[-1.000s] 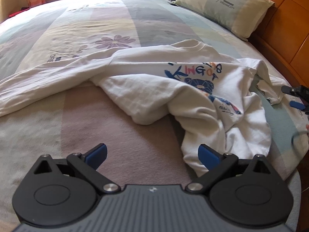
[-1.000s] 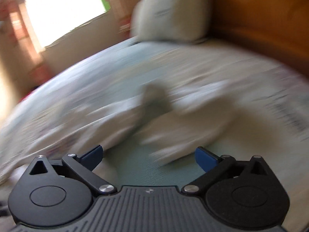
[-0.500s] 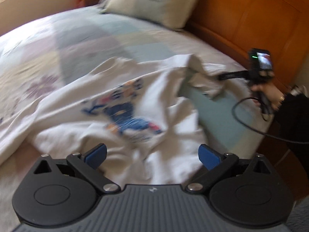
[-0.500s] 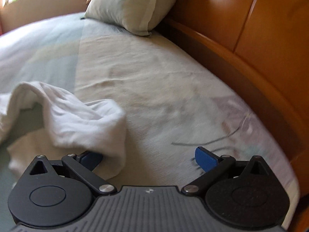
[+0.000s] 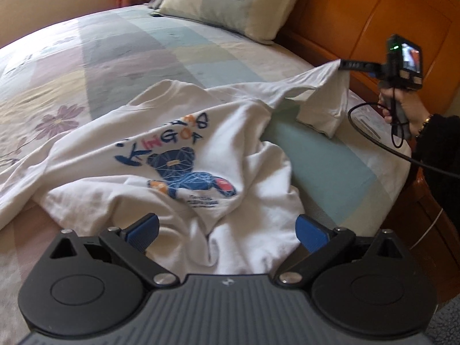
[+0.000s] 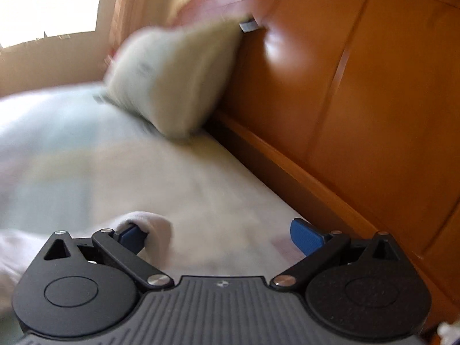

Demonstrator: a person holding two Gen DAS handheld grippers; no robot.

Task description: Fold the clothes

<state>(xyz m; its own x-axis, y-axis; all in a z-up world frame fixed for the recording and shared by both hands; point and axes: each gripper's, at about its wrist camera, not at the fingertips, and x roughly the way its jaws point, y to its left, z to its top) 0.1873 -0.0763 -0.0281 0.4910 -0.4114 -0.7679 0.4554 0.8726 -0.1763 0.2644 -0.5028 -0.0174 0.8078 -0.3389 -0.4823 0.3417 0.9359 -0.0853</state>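
Note:
A white T-shirt [image 5: 201, 143] with a blue bear print lies crumpled on the bed, print side up. My left gripper [image 5: 227, 231] stands open just above its near hem, with nothing between the fingers. In the left wrist view my right gripper [image 5: 346, 64] holds the shirt's sleeve [image 5: 325, 100] up off the bed near the headboard. The right wrist view, blurred, shows my right gripper [image 6: 218, 235] with its jaws wide apart. White cloth [image 6: 155, 224] is draped over its left finger.
A patchwork bedspread [image 5: 115, 57] covers the bed. A pillow [image 5: 238, 0] leans at the far end against the orange wooden headboard [image 5: 373, 14]. A person's hand [image 5: 402, 106] in a dark sleeve grips the right tool, and a black cable [image 5: 373, 141] hangs from it.
My left gripper has swung right and come closer to the shirt's hem. The right gripper has hooked the sleeve and lifted it toward the headboard, pulling that side of the shirt straight.

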